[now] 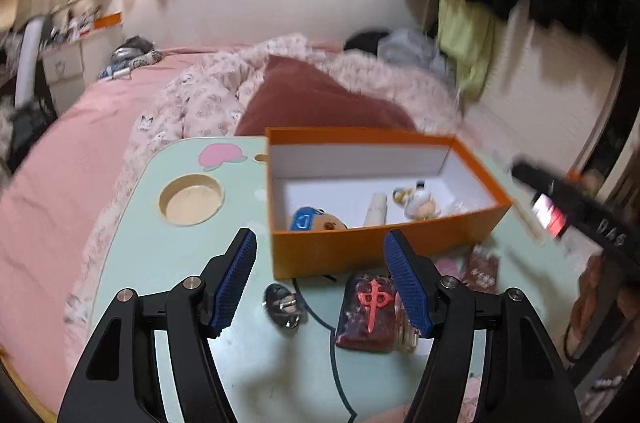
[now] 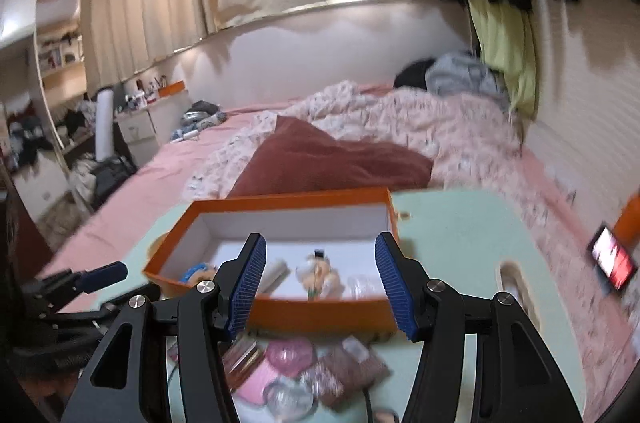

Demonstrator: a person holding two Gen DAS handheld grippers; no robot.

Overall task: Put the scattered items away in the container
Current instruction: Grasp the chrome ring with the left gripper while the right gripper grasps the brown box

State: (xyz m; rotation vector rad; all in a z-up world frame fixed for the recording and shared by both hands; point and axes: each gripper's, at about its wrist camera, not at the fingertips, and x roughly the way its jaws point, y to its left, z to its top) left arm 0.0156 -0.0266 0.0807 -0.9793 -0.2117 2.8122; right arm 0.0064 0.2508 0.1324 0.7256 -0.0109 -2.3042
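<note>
L gripper (image 1: 320, 243) jaws apart, nothing between the pads — hovers over counter (image 1: 192, 263) just short of the orange box (image 1: 380, 243). R gripper (image 2: 318, 251) jaws also apart, empty, above box's near wall. In box: blue-capped toy (image 1: 316, 219), white tube (image 1: 376, 209), small figure (image 1: 418, 201). Left on counter — red-character pouch (image 1: 370, 311), dark keyring (image 1: 282, 305), pink packets (image 2: 280, 363).

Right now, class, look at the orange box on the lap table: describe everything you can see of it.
The orange box looks like cardboard, orange outside and white inside, rectangular, lidless, sitting upright and flat on the pale green table. Inside lie a blue-capped plush toy, a white tube, a small figurine and something clear. More small items lie on the table in front of its near wall. Neither gripper touches it.
</note>
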